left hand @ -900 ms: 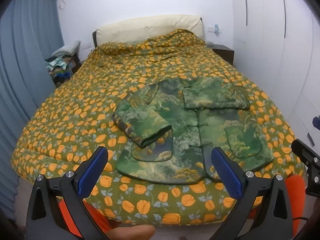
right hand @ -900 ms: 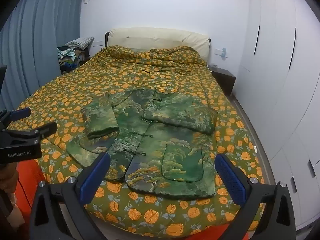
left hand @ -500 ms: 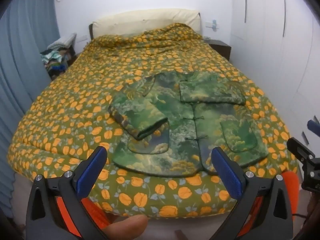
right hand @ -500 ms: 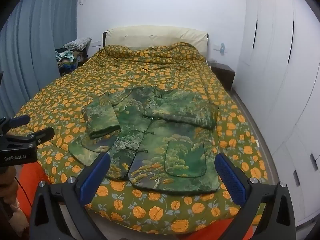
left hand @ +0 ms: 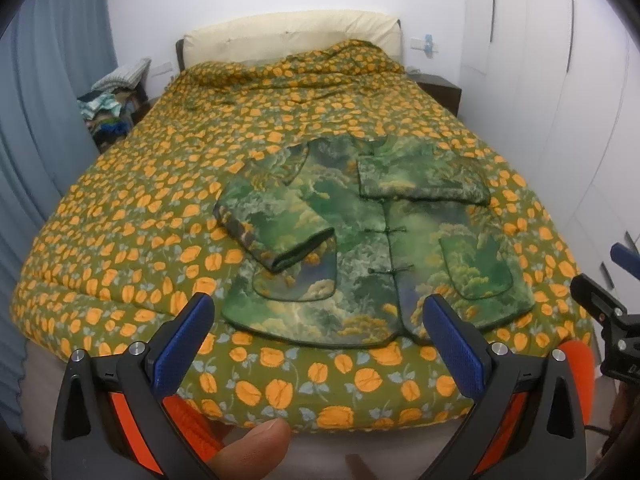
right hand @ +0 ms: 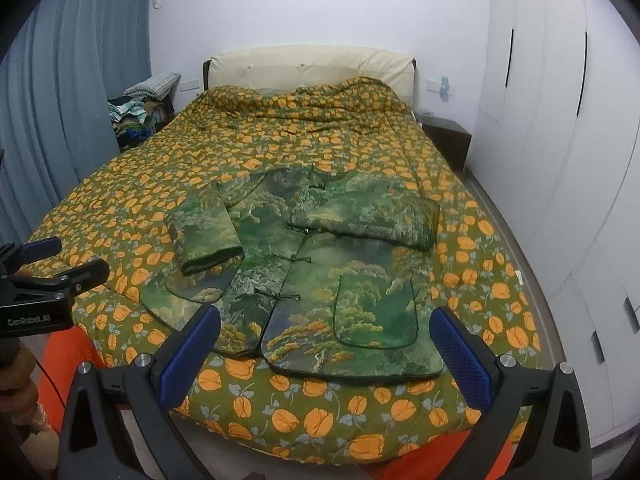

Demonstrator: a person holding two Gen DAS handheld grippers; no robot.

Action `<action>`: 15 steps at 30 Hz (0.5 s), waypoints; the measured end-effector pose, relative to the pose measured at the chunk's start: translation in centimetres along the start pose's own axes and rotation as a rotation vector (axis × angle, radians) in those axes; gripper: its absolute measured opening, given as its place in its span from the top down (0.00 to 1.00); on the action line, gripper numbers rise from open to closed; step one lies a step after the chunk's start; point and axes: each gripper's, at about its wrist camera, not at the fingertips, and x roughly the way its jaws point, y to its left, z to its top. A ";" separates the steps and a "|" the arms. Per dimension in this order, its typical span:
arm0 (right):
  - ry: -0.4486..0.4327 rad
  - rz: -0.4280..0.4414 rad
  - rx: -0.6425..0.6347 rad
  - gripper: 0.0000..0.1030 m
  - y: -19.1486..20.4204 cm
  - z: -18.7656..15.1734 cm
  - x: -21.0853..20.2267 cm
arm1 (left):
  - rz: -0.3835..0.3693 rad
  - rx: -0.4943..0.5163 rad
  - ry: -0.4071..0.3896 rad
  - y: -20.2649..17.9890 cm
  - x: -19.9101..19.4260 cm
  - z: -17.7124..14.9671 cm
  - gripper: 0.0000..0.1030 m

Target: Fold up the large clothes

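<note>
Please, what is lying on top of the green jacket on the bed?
Both sleeves of the green jacket are folded over its front. They cover parts of the chest; the left one also overlaps a lower pocket. What lies beneath the jacket, besides the quilt, cannot be seen.

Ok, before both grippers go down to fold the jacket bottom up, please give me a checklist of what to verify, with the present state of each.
1. Left gripper open, nothing between its fingers: ok.
2. Right gripper open, nothing held: ok.
3. Both sleeves of the green jacket folded onto its front: ok.
4. Front closed by the knot buttons: ok.
5. Jacket hem lying flat near the edge of the flowered bedspread: ok.
6. Grippers touching the hem: not ok, both hover short of the bed.
</note>
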 end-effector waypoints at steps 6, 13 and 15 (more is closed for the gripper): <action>0.009 -0.008 0.006 0.00 0.0 0.1 0.4 | 0.013 -0.002 0.007 0.1 0.2 -0.1 0.00; 0.027 -0.005 0.004 0.00 0.4 0.0 1.3 | 0.021 0.003 0.002 0.5 0.3 -0.2 0.00; 0.033 -0.005 0.005 0.00 0.4 0.0 1.4 | 0.020 0.003 0.006 0.6 0.4 -0.2 0.00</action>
